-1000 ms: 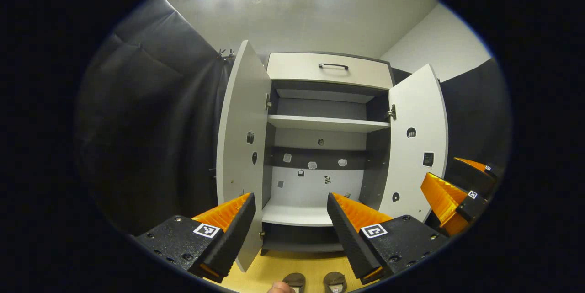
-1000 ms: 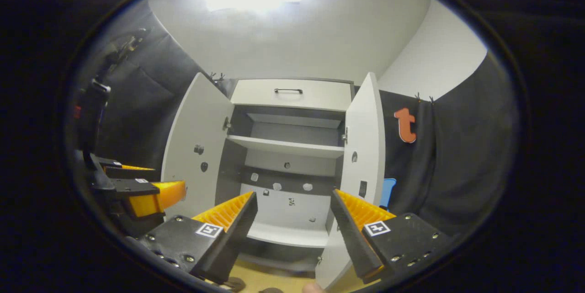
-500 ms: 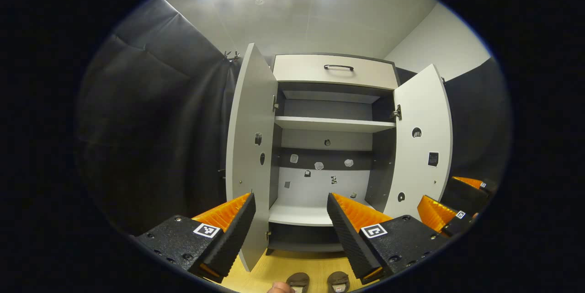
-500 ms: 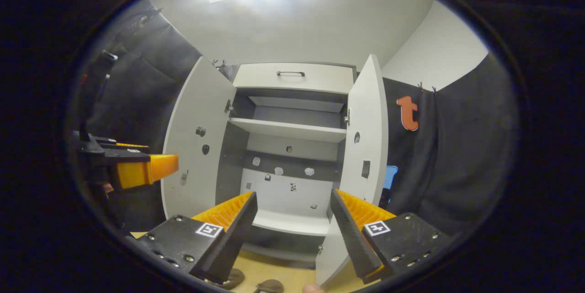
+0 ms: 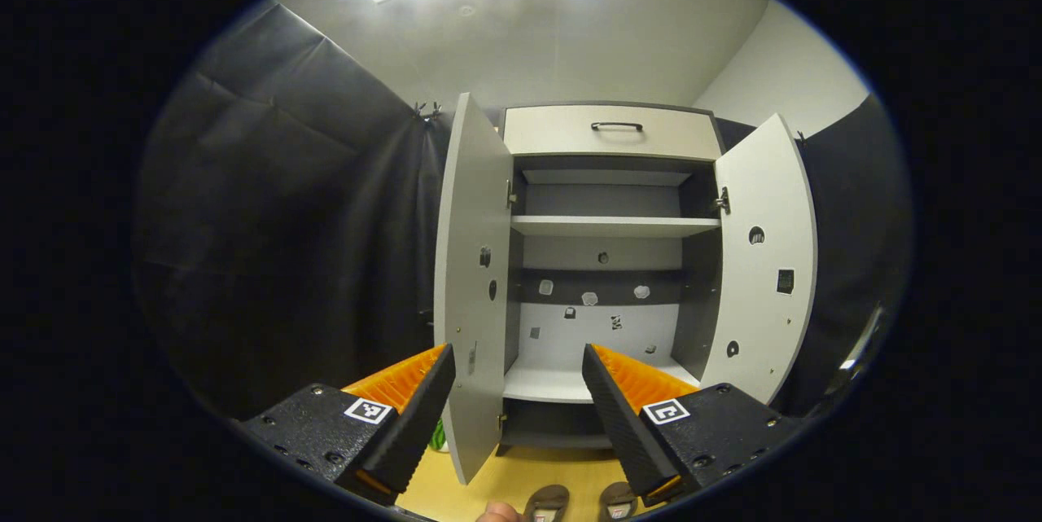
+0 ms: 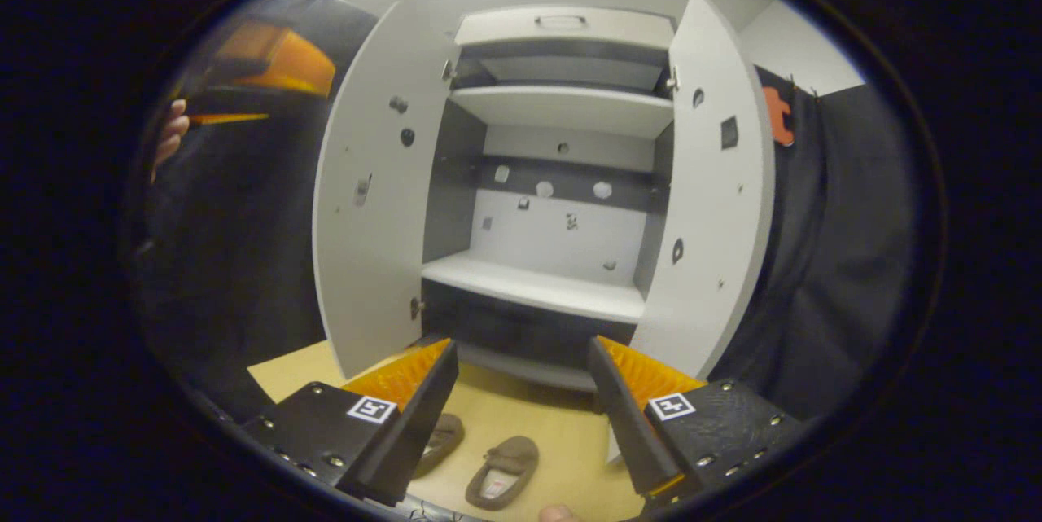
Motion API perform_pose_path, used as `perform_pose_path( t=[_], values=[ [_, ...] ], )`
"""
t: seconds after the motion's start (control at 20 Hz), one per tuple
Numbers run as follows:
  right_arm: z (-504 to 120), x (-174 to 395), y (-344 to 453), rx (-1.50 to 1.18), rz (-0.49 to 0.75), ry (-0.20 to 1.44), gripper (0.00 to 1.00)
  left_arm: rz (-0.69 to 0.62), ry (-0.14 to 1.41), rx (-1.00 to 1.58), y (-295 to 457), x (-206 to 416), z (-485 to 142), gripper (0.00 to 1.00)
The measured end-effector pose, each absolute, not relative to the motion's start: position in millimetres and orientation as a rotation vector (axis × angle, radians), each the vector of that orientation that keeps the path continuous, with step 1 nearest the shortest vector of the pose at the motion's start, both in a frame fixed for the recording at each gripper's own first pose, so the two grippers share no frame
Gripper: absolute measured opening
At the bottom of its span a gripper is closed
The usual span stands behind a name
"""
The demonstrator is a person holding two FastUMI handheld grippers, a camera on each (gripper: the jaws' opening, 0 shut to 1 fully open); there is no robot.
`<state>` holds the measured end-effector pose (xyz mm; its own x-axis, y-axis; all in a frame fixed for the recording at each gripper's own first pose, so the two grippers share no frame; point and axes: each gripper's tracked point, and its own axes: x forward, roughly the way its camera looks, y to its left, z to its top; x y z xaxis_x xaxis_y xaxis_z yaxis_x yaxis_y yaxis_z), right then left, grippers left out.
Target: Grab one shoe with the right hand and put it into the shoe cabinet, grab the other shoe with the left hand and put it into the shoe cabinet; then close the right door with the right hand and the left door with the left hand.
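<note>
Shoes partly out of my sight

My right hand-held gripper [image 6: 521, 392] hides half of one shoe [image 6: 440, 439]; both shoes [image 5: 547, 502] are edge-cropped in my left gripper view.

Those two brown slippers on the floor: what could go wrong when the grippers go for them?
The two brown slippers lie close together on the wooden floor, so the open right gripper may nudge or catch both. The white right cabinet door stands open beside its path and could be bumped when lifting a slipper to the shelf.

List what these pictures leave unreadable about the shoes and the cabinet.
- Left shoe: right gripper view, toe hidden behind the right gripper.
- Both shoes: left gripper view, cut off by the bottom edge.
- Small marks on the cabinet back panel: too small to identify.
- Cabinet's top shelf: blurred.
</note>
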<state>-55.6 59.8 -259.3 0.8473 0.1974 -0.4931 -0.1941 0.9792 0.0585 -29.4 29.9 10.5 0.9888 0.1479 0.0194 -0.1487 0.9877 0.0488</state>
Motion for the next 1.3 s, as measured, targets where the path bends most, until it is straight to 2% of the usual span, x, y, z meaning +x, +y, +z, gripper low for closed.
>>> perform_pose_path(
  t=[0.3,0.5,0.55,0.6,0.65,0.85,0.95,1.0,1.05,1.1,1.3],
  values=[
    [-413.8,-121.3,92.5,0.092,0.287,0.867,0.97,0.252,0.021,0.092,51.4,-49.0,3.1,0.96],
    [-483.7,-153.8,99.6,0.137,0.282,1.056,0.98,0.299,0.053,0.122,61.3,-58.6,-3.4,0.96],
    [-499.5,-157.5,99.9,0.138,0.276,1.081,0.98,0.314,0.051,0.129,63.7,-61.3,-2.6,1.0],
    [-513.2,-157.3,100.9,0.135,0.273,1.096,0.98,0.327,0.049,0.134,66.3,-63.6,-2.6,0.93],
    [-526.2,-158.1,102.0,0.124,0.269,1.116,0.98,0.34,0.051,0.139,68.7,-66.3,-2.4,0.96],
    [-572.1,-141.9,104.2,0.11,0.239,1.148,1.0,0.406,0.081,0.166,84.2,-79.0,-7.7,0.96],
    [-592.1,-134.4,108.2,0.121,0.22,1.165,0.97,0.441,0.104,0.179,92.4,-87.6,-12.3,0.96],
    [-600.8,-130.8,107.2,0.104,0.21,1.173,0.97,0.457,0.115,0.188,96.0,-91.3,-15.5,1.0],
    [-607.4,-128.6,104.1,0.076,0.198,1.174,0.96,0.473,0.127,0.197,98.6,-95.2,-18.0,0.96],
    [-616.3,-127.1,100.5,0.04,0.191,1.181,0.91,0.486,0.14,0.205,101.1,-98.3,-20.8,0.93],
    [-622.0,-122.0,89.9,-0.081,0.189,1.163,0.31,0.506,0.164,0.207,102.9,-104.7,-26.3,0.96]
  ],
)
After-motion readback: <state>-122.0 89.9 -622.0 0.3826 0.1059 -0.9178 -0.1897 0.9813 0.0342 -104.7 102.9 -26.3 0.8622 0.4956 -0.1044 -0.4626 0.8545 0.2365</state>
